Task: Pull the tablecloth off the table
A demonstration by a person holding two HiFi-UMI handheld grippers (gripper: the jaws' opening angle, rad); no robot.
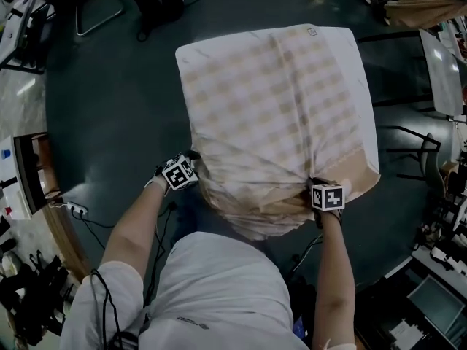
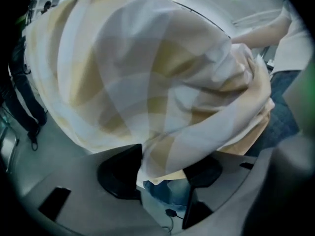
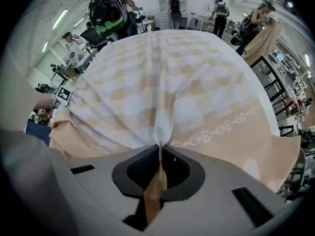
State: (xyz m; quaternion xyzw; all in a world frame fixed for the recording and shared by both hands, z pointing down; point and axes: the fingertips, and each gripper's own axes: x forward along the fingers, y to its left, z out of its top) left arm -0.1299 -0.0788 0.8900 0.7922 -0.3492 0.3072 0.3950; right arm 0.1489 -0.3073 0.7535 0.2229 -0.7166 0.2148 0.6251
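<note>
Although its near edge is already gathered, the checked tablecloth (image 1: 277, 115) still lies over nearly the whole tabletop and hides it completely. The far edge sits flat and square, while the near side is drawn into slanting creases and hangs in a bunch just in front of the person. The right claw (image 1: 319, 184) is clamped on a pinch of that near hem: in the right gripper view the tan border runs down between the two pads (image 3: 147, 167), which meet on it. The left claw (image 1: 193, 163), at the near left corner, stands wide. In the left gripper view a fold of the cloth is draped across the gap, but neither pad presses on it, so that side is not gripped. As I judge it, the task is at an early stage: one hold is secured and the cloth is rucked, but the real pull is yet to come. The left claw must close on its fold, then both must drag the cloth toward the person until the far edge clears. Around the tabletop there is only dark floor (image 1: 109, 93) with cables (image 1: 91, 228) on it.
</note>
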